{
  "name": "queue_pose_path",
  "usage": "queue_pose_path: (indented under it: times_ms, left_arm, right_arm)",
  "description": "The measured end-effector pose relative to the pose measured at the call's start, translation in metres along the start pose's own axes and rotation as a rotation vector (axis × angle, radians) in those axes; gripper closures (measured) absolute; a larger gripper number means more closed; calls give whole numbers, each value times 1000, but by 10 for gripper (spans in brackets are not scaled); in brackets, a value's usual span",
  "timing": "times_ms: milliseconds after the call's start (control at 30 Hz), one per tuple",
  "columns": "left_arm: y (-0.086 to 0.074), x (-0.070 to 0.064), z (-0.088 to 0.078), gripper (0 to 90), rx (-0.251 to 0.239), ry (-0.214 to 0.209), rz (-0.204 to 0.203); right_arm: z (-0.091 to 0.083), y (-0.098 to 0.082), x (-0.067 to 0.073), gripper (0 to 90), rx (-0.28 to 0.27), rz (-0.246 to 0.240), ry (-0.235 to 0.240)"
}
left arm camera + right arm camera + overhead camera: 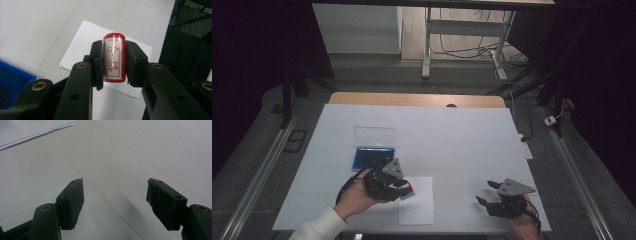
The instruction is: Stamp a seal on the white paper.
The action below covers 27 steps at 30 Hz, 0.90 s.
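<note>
Two grippers work over the white table. One, the left gripper, is clamped on a red stamp, its carved face turned up toward the camera; the pads press its sides so the inked end stays free. It hangs above the paper sheet, likely so the stamp can be turned and pressed there. Just behind, the blue ink pad lies with its clear lid raised. Off to the side, the right gripper rests with jaws wide apart and empty, out of the way.
</note>
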<state>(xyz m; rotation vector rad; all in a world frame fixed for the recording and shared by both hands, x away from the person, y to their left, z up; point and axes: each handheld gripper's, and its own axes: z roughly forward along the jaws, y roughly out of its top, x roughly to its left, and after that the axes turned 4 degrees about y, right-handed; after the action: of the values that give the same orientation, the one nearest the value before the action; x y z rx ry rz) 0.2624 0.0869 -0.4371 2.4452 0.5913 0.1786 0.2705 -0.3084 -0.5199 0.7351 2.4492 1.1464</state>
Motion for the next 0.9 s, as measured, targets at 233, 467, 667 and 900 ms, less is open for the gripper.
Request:
queue_pose_path:
  times_ms: [233,467,667,900]
  left_arm:
    - [7,-3,13,697,21,-10,13]
    - [12,-4,28,697,49,-1,25]
    - [15,-3,38,697,73,6,28]
    - [16,-2,45,697,92,16,34]
  right_arm:
    - [0,0,-1,298,1,2,-1]
    - [0,0,0,297,3,-1,1]
    - [0,-1,-1,298,4,0,0]
    - [0,-1,0,297,4,0,-1]
